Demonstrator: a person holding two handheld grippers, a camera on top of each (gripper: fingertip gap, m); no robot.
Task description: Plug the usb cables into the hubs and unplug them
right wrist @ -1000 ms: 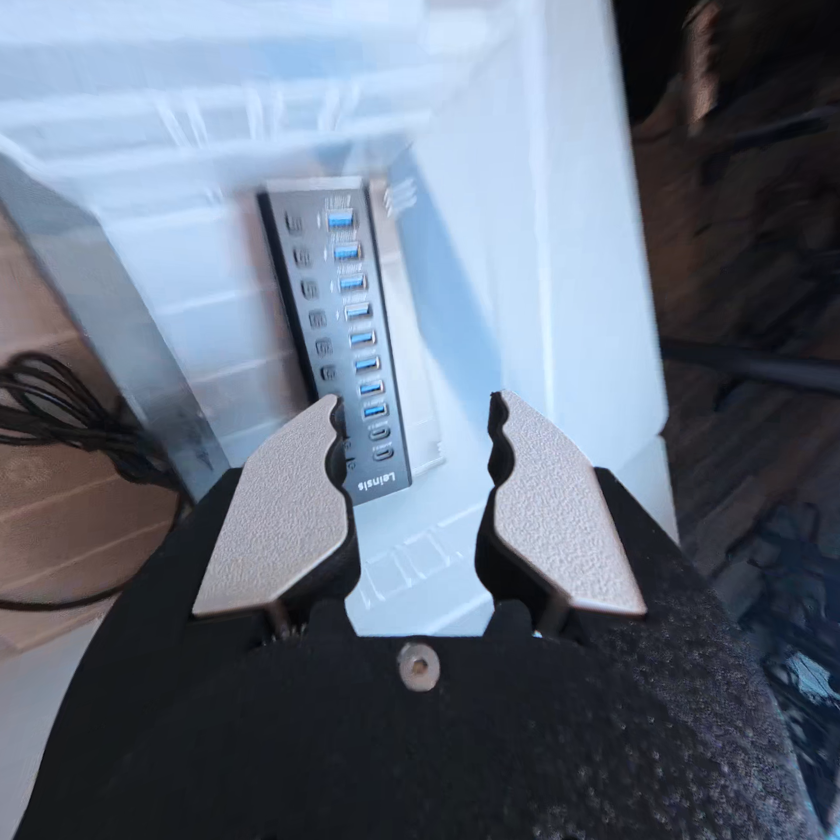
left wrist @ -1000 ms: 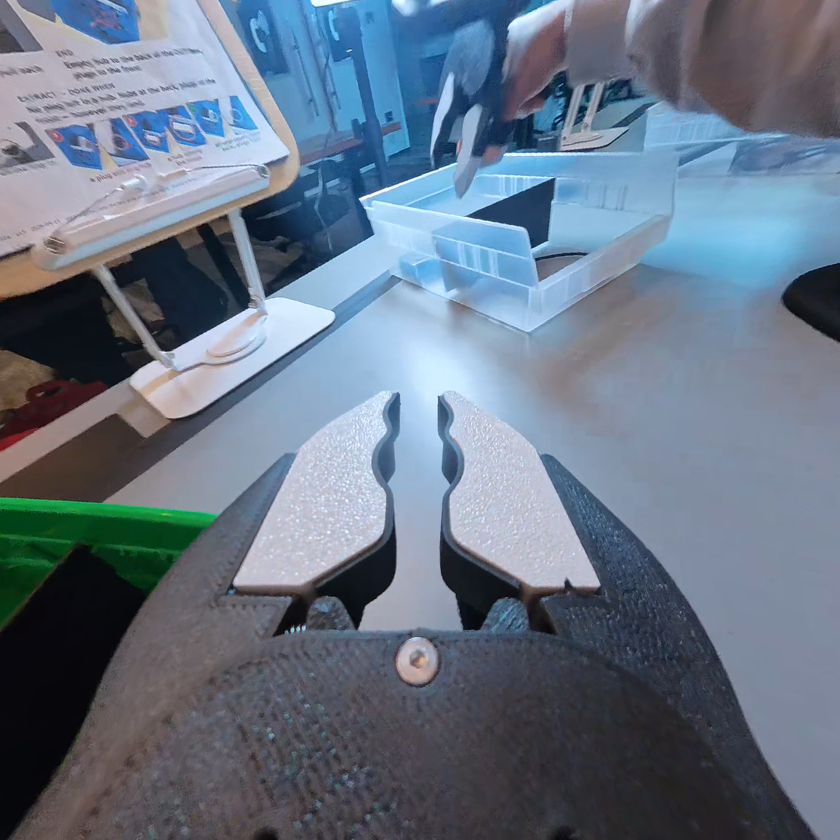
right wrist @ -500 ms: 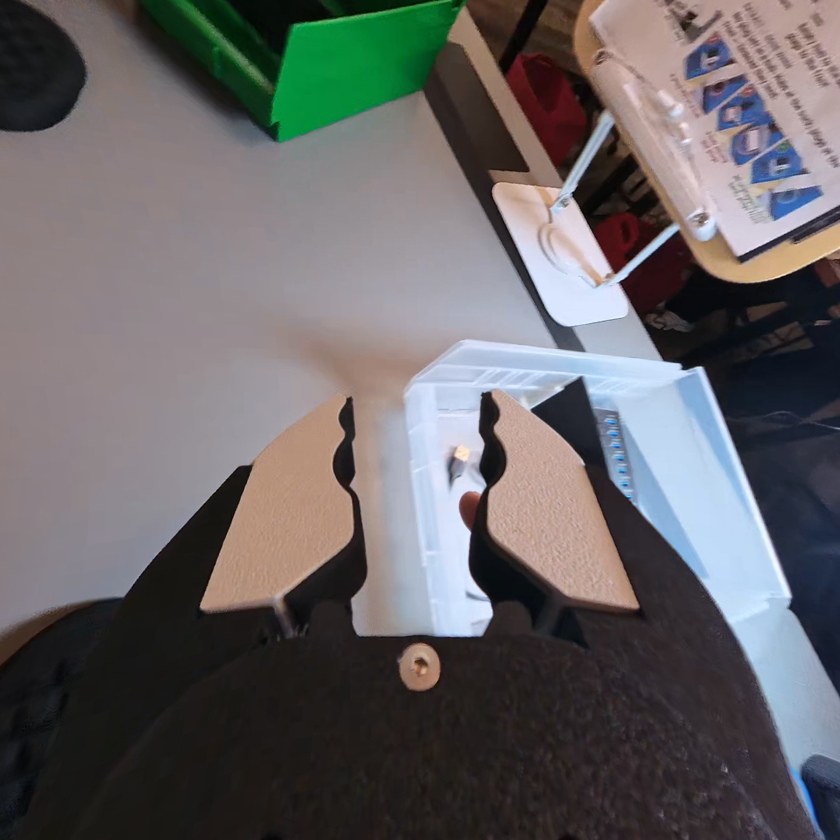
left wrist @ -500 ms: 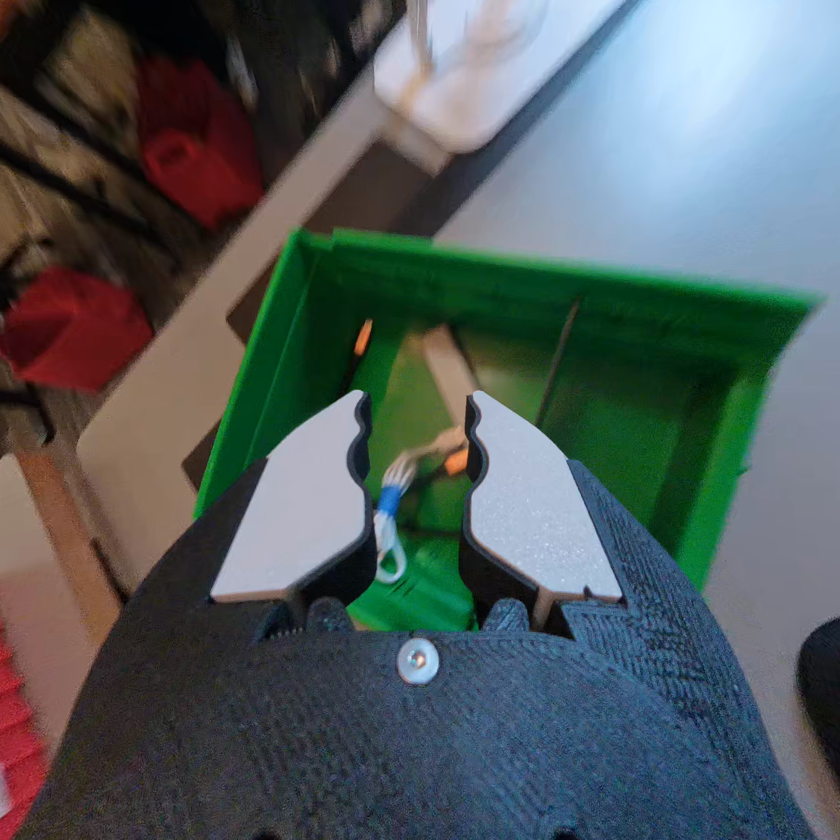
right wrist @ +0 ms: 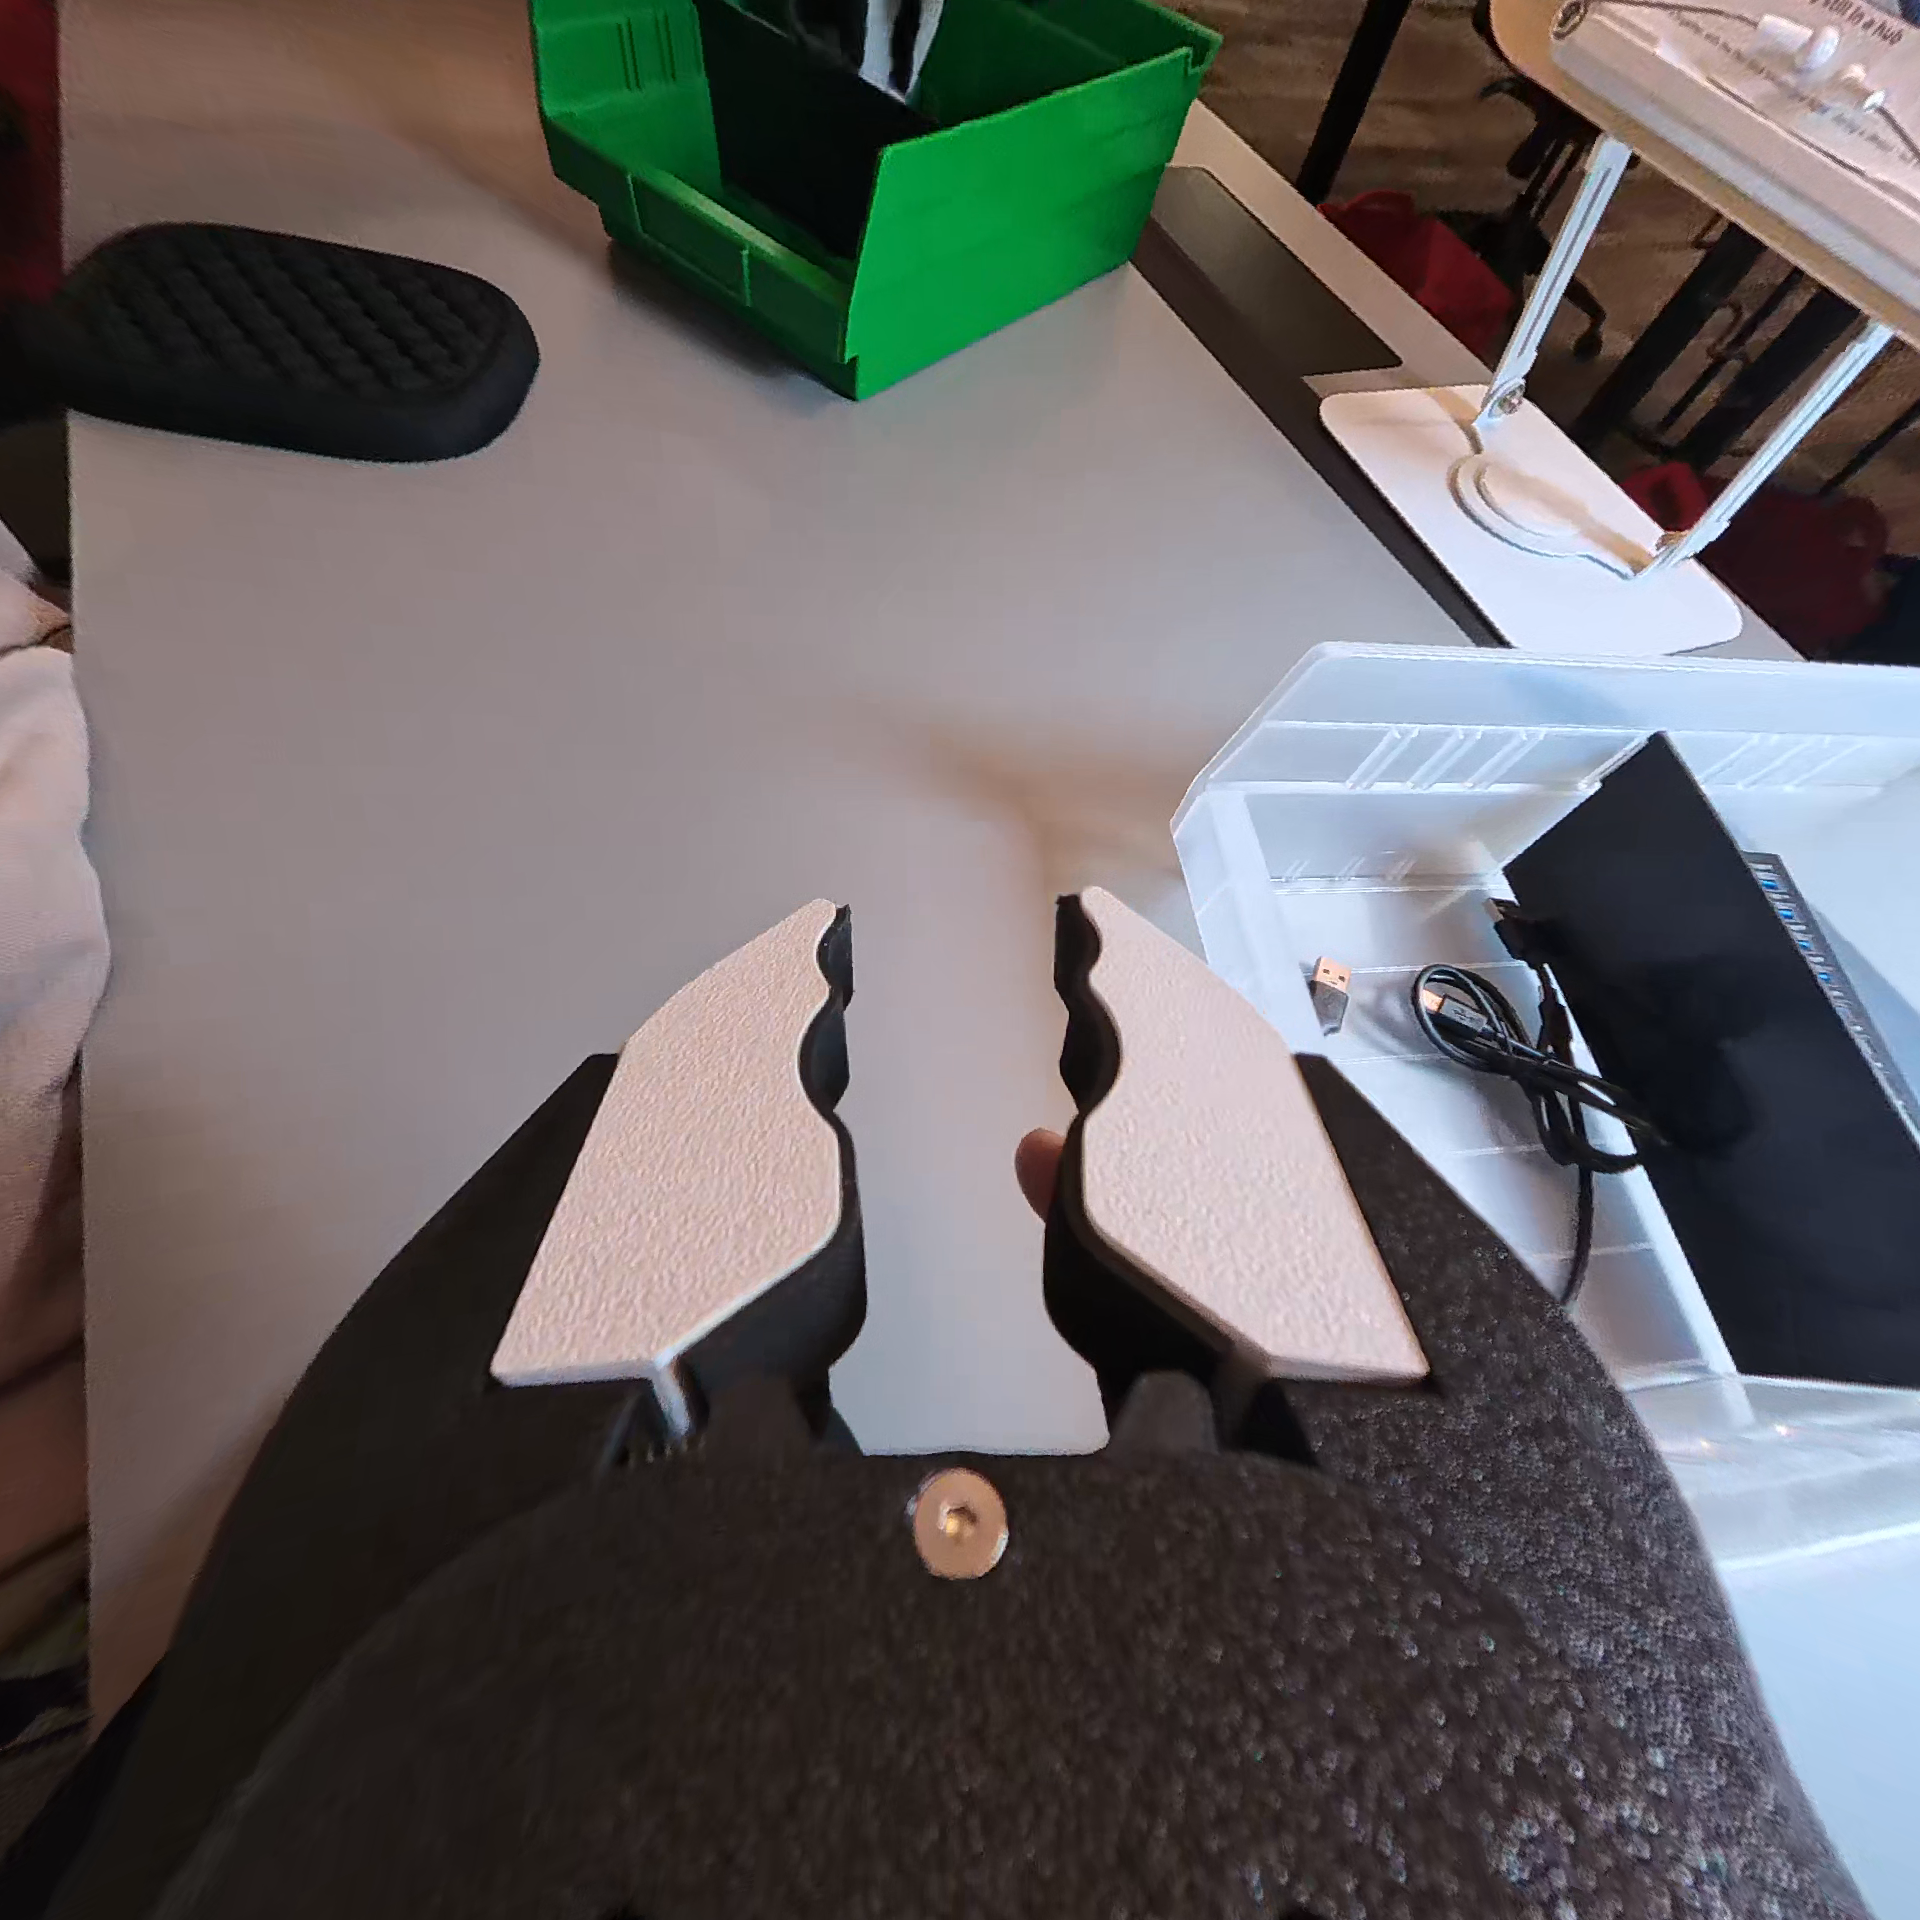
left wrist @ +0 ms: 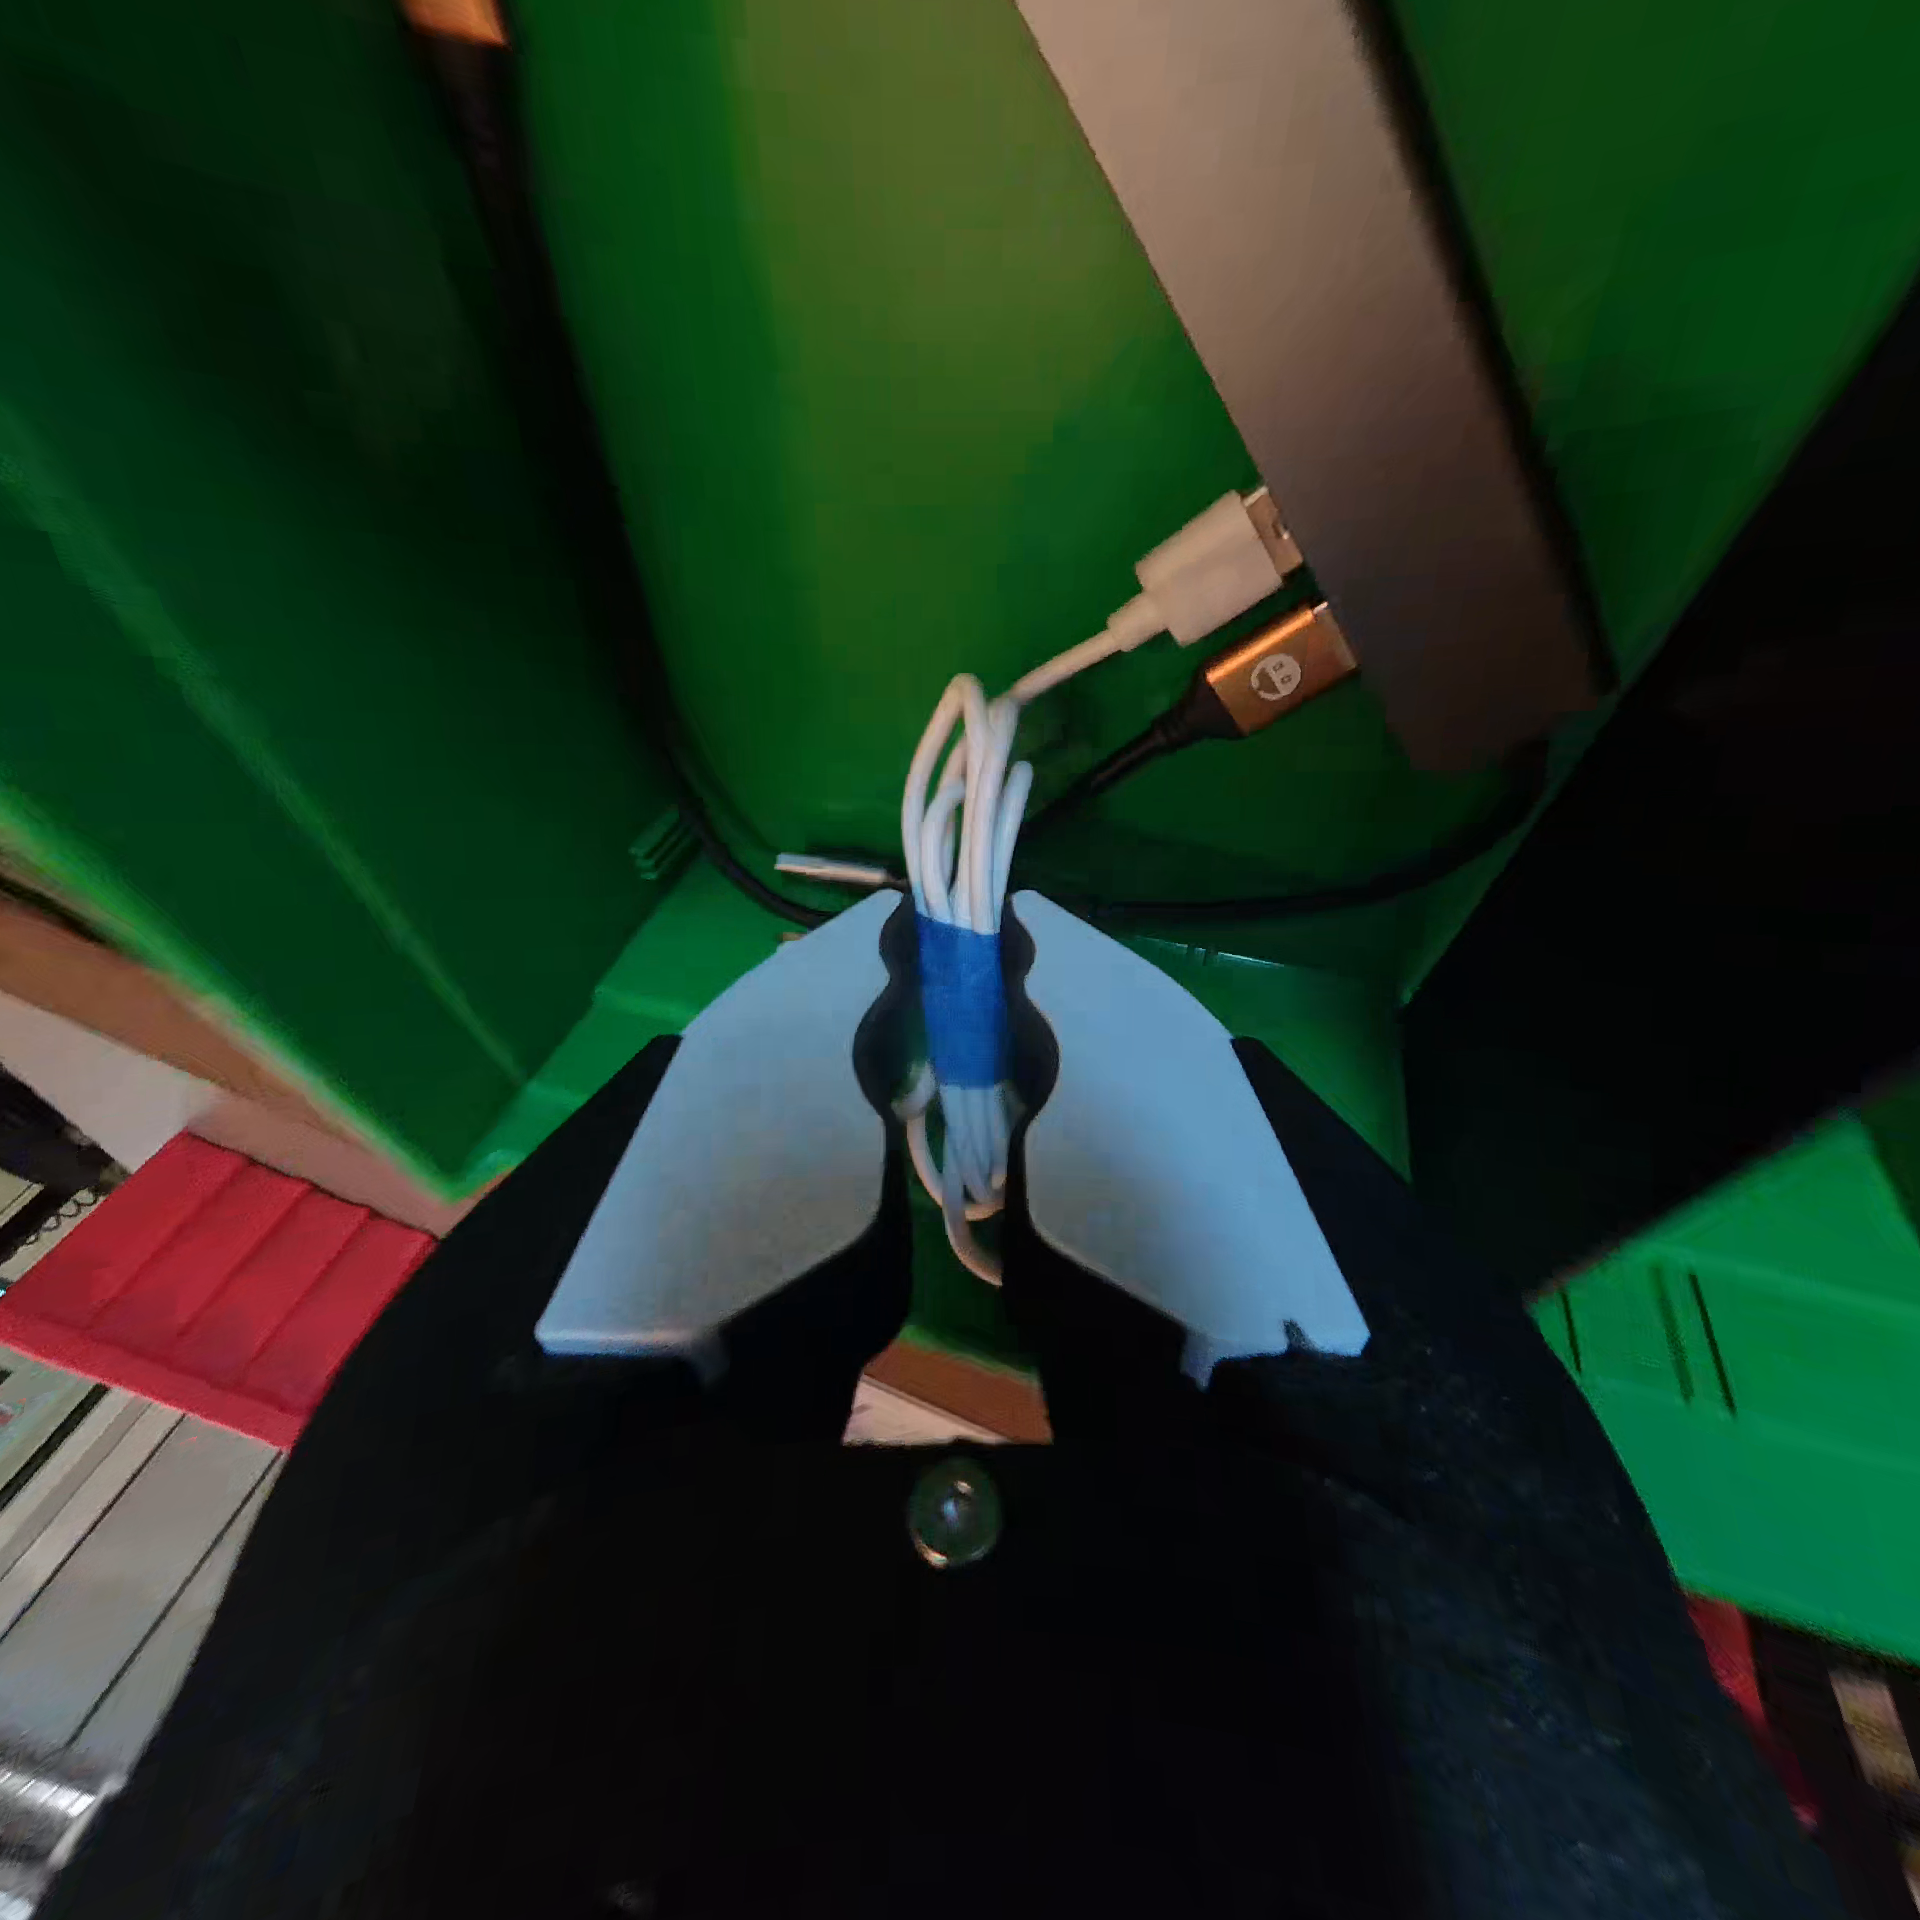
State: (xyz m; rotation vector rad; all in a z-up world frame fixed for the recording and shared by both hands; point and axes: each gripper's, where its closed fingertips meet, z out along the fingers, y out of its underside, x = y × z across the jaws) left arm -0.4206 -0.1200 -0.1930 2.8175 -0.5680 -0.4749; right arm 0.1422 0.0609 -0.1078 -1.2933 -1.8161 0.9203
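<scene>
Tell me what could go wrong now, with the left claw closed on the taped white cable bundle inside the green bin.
1. The white plug looks seated in the grey hub; pulling the white cable bundle held by the left claw may strain the cord or drag the hub.
2. The copper plug sits right beside it and could be knocked.

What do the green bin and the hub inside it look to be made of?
Green bin: likely moulded plastic, with a smooth, even-coloured, slightly glossy wall. Hub: flat grey matt face with crisp edges, possibly aluminium or painted plastic; blur leaves it open.
</scene>
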